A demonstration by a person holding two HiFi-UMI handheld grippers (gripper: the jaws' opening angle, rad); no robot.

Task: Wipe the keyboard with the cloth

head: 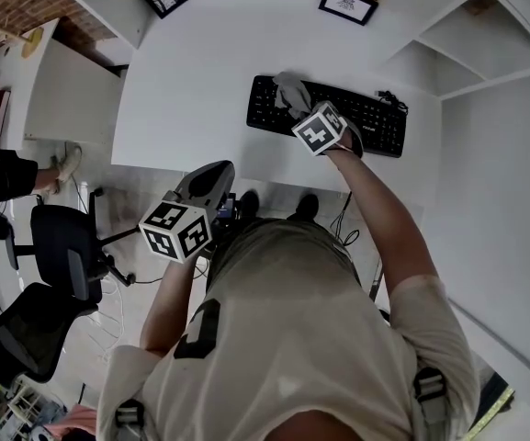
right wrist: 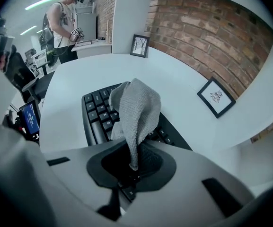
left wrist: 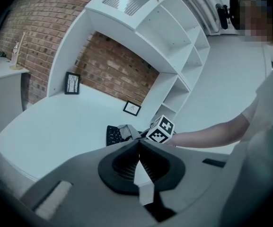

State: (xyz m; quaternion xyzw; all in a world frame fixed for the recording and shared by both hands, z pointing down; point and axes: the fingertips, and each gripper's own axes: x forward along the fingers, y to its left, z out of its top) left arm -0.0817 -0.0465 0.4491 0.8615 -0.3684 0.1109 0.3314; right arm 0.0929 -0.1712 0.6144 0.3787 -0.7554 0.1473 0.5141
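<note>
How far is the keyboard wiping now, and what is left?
Done: the right tool is shut on the cloth. In hand: the cloth hangs over the keyboard near its left end; contact is unclear. Left: probably the keys to the right, though none shows if it was wiped. The left tool is shut and empty.

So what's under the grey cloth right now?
The black keyboard. The cloth, pinched in the right tongs, hangs over its left part. Keys show on either side, but those directly beneath the cloth are covered, so contact can't be confirmed.
</note>
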